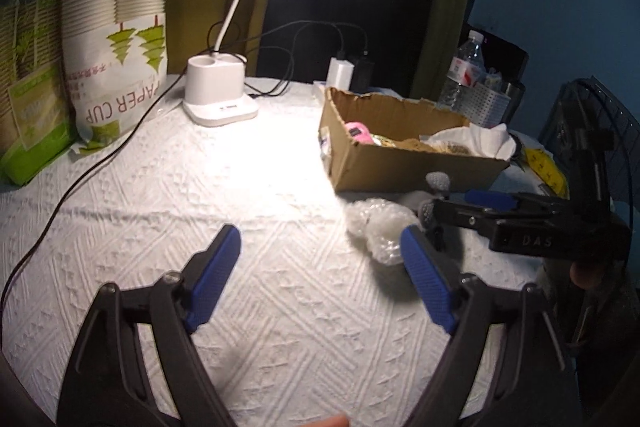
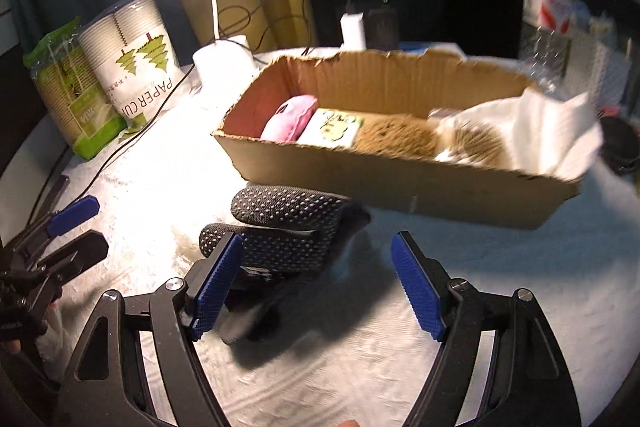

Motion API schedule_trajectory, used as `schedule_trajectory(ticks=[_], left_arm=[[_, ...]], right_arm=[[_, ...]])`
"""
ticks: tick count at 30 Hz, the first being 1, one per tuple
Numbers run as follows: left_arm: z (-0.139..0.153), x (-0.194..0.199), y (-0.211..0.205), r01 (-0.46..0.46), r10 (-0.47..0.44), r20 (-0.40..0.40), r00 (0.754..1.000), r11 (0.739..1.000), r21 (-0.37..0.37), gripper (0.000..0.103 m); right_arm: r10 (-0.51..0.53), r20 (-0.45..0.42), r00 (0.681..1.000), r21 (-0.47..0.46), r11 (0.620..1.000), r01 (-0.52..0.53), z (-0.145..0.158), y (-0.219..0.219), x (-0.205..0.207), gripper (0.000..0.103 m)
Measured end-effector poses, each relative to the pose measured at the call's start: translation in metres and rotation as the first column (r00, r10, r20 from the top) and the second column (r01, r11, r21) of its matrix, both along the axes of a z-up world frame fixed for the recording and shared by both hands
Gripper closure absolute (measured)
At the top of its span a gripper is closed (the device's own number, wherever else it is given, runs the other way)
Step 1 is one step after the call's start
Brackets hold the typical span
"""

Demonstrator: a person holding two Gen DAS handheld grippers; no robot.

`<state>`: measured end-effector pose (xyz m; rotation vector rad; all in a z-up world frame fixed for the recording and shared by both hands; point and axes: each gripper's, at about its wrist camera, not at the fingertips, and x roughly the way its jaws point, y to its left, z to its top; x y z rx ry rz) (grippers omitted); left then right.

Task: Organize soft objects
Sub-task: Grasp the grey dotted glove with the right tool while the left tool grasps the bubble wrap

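at twelve o'clock the cardboard box (image 2: 400, 163) holds several soft items, while a dotted glove (image 2: 288, 231) and seemingly bubble wrap (image 1: 380, 227) remain on the worktop (image 1: 240, 227), both tongs, left (image 1: 324, 251) and right (image 2: 316, 267), wide open and empty.

Low in the frame, blue pads with a fine ribbed texture sit on the black left gripper (image 1: 320, 267); the right gripper (image 2: 318, 281) matches. The tablecloth (image 1: 248, 195) is white with an embossed chevron weave. At centre, the glove (image 2: 288, 227) is black, dotted all over with pale grips. In the brown cardboard box (image 2: 400, 183) lies a pink plush (image 2: 290, 117). Upper left, the paper cup pack (image 1: 116, 55) is white with green tree shapes.
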<state>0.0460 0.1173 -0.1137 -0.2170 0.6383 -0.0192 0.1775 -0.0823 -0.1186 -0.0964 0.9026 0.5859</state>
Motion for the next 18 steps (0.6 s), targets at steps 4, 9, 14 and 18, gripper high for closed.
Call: schedule_trajectory(ticks=[4, 9, 14, 18], left_arm=[[-0.002, 0.002, 0.005, -0.015, 0.015, -0.009, 1.0, 1.0, 0.002, 0.02], [-0.002, 0.008, 0.002, -0.017, 0.017, -0.02, 1.0, 1.0, 0.014, 0.02], [-0.001, 0.021, -0.012, -0.004, 0.005, -0.031, 1.0, 1.0, 0.028, 0.02], [-0.003, 0.036, -0.027, 0.011, -0.009, -0.051, 0.999, 0.999, 0.039, 0.02]], right_arm=[[0.017, -0.033, 0.999, 0.014, 1.0, -0.017, -0.009, 0.009, 0.007, 0.023], [0.041, -0.085, 0.996, 0.036, 0.999, -0.038, -0.024, 0.017, 0.012, 0.064], [0.078, -0.044, 0.996, 0.05, 0.996, -0.076, -0.011, 0.011, 0.005, 0.068], [0.072, -0.016, 0.997, 0.067, 0.995, -0.071, -0.001, -0.009, 0.001, 0.068]])
